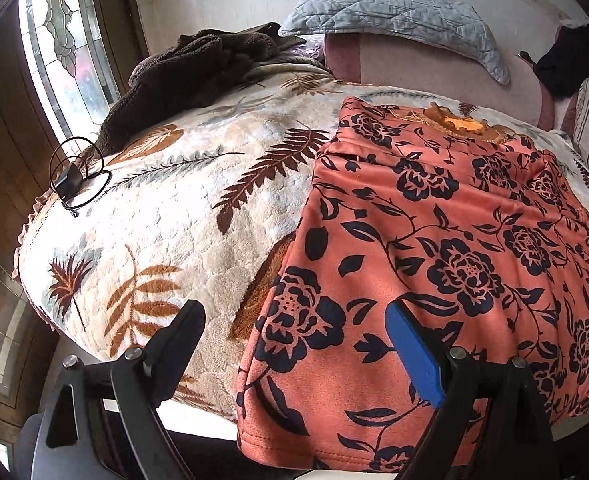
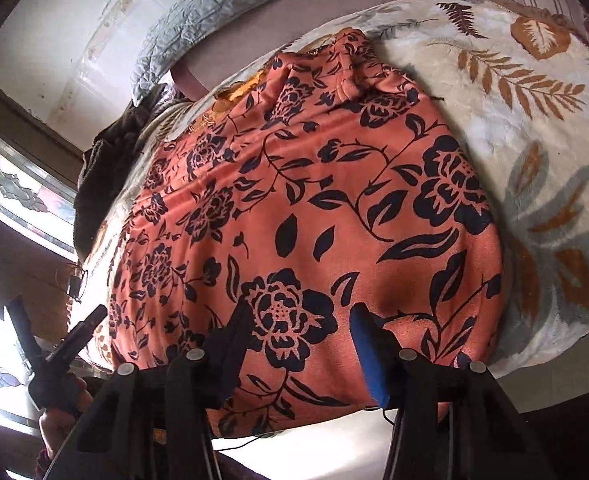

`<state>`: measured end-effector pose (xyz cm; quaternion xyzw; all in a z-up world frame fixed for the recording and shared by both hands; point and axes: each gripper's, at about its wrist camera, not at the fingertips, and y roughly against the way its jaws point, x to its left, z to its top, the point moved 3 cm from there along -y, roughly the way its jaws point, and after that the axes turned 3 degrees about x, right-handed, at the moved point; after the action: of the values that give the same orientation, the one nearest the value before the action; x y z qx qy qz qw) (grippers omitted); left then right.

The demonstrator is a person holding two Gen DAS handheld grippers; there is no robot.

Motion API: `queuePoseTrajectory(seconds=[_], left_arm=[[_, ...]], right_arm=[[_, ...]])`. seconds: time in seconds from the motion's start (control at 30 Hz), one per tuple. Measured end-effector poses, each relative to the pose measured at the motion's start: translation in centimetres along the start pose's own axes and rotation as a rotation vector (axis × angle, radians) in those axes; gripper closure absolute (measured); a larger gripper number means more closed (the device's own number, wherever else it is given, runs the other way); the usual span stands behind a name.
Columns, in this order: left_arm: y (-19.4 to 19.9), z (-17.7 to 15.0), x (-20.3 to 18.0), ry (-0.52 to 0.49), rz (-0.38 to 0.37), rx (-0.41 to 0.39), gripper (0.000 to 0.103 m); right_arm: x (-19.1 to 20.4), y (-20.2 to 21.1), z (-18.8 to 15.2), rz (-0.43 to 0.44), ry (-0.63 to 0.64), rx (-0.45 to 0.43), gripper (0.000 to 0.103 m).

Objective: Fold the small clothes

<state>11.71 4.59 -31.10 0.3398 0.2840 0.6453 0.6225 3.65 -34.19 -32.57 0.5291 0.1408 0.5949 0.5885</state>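
An orange floral garment (image 1: 446, 240) lies spread flat on a bed (image 1: 166, 216), neckline far, hem hanging over the near edge, presumably laid out for folding. The left tongs (image 1: 294, 344) stand wide over the hem's left corner, gripping nothing. The right tongs (image 2: 302, 336) stand partly closed astride the near cloth; no grip is evident. No containers are visible.

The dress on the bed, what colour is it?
The dress is orange with dark navy flowers and leaves, clearest in the right wrist view.
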Motion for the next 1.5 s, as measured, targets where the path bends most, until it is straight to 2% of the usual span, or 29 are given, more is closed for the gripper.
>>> queuePoseTrajectory(seconds=[0.23,0.4,0.67,0.8,0.9,1.1,1.23,1.27,1.33,1.4,1.47,1.5], left_arm=[[-1.3,0.0,0.4,0.035,-0.006,0.012,0.011],[-1.3,0.0,0.4,0.041,-0.015,0.005,0.011],[-0.8,0.3,0.5,0.043,-0.029,-0.012,0.011],[-1.1,0.1,0.9,0.054,-0.035,0.002,0.011],[-1.5,-0.4,2.2,0.100,-0.044,0.035,0.011],[-3.3,-2.7,6.4,0.264,-0.077,0.148,0.011],[-3.4,-3.8,7.8,0.300,-0.096,0.164,0.011],[-3.3,-3.9,7.8,0.297,-0.110,0.159,0.014],[-3.2,-4.1,7.6,0.277,-0.153,0.160,0.032],[-3.1,-4.4,7.0,0.247,-0.191,0.168,0.059],[-2.8,-4.5,6.3,0.212,-0.204,0.160,0.066],[-2.6,-4.6,6.0,0.193,-0.200,0.154,0.066]], right_arm=[[-0.3,-1.9,-0.2,-0.076,0.054,0.030,0.049],[-0.5,-1.5,0.0,-0.057,0.049,0.021,0.049],[-2.1,2.9,1.1,-0.098,0.004,-0.107,0.049],[-3.4,4.3,1.4,-0.129,-0.037,-0.118,0.046],[-4.3,4.6,1.2,-0.147,-0.059,-0.107,0.046],[-5.2,3.9,0.1,-0.157,-0.082,-0.045,0.044],[-5.2,3.2,-0.3,-0.148,-0.095,-0.003,0.042],[-5.2,3.0,-0.3,-0.147,-0.097,0.002,0.041],[-4.9,2.7,-0.4,-0.148,-0.095,0.010,0.039],[-4.6,2.5,-0.5,-0.146,-0.092,0.016,0.039],[-4.4,2.6,-0.5,-0.139,-0.089,0.005,0.039],[-4.2,2.9,-0.5,-0.130,-0.086,-0.013,0.039]])
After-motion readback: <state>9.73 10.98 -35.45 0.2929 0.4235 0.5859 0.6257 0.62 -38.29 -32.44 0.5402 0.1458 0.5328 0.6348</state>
